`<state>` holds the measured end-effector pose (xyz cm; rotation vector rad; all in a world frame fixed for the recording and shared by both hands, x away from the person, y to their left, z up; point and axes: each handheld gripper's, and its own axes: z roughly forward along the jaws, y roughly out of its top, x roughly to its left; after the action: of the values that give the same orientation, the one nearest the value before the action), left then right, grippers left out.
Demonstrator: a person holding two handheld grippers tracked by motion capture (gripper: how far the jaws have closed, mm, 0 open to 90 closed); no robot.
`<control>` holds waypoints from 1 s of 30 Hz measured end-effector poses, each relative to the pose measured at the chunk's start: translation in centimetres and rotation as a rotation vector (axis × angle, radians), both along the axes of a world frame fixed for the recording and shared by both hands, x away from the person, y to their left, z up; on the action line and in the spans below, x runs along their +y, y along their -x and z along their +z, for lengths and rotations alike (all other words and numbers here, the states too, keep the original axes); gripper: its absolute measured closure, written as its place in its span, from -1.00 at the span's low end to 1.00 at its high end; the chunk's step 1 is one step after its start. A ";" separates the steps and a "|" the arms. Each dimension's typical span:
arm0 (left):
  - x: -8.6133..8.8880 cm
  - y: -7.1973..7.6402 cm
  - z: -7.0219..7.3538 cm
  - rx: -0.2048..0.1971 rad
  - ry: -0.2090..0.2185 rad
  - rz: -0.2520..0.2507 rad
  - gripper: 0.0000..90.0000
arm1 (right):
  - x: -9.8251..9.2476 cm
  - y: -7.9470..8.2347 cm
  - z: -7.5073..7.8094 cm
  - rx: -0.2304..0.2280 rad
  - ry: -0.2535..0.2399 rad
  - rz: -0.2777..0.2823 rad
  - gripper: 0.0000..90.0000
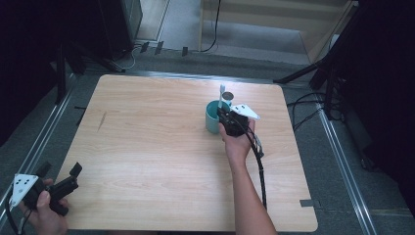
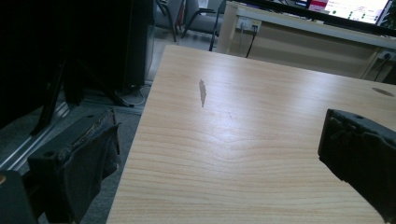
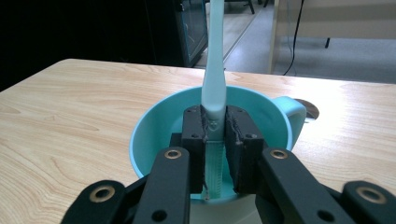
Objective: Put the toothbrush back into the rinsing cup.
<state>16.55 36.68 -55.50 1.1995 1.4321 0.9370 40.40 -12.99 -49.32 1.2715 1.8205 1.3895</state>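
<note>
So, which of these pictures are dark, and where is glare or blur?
High view: dark corners, light table. Left gripper view: pale glare on the wood, black left side, soft jaws. Right gripper view: cup and toothbrush sharp, background dark at left.

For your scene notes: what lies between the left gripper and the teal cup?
Bare wooden table separates the left gripper from the teal cup, seen in the high view.

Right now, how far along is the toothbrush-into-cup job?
Done: the right gripper is shut on the toothbrush, held upright over the teal cup, lower end already inside the rim.
In hand: lowering it into the cup; whether it touches the bottom is hidden.
Left: let go and pull the gripper clear. The left gripper sits open at the near left corner of the table, holding nothing.
</note>
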 end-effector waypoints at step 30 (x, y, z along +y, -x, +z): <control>-0.1 0.0 0.0 0.001 -0.008 0.000 -1.00 | -5.6 5.8 2.7 -0.044 0.031 -0.071 -1.00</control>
<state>16.55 36.61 -55.49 1.2064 1.4308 0.9436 34.63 -18.60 -46.58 1.2676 1.7445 1.3362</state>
